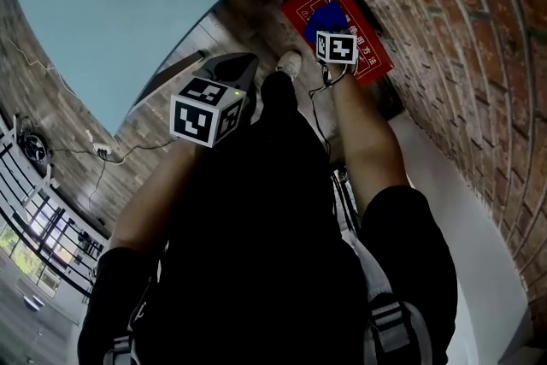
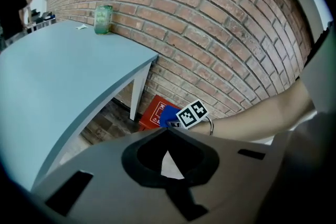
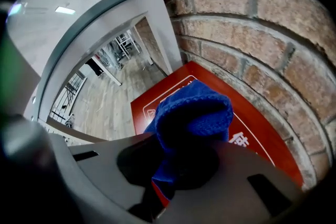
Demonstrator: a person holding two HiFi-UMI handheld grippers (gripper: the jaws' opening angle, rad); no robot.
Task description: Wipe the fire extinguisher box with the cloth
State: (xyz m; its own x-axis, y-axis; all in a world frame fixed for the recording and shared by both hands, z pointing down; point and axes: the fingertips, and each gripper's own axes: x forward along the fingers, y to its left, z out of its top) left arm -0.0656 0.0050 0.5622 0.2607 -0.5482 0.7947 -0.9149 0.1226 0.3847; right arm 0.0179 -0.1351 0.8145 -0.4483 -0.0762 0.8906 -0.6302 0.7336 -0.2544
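The red fire extinguisher box [image 1: 363,55] lies low against the brick wall, its lid printed with white characters [image 3: 252,139]. My right gripper [image 1: 332,32] is over it, shut on a bunched blue cloth [image 3: 195,112] that rests on the red lid [image 1: 323,16]. Its marker cube [image 2: 191,113] and the cloth also show in the left gripper view, beside the box [image 2: 155,112]. My left gripper [image 2: 167,129] hangs back to the left at about waist height [image 1: 244,64]. Its jaws meet at the tip with nothing between them.
A light blue table [image 2: 63,71] stands over the box's left side, with its white leg [image 2: 137,93] close to the box. A green bottle [image 2: 103,17] sits at the table's back against the brick wall [image 2: 220,34]. A cable and power strip [image 1: 102,152] lie on the wooden floor.
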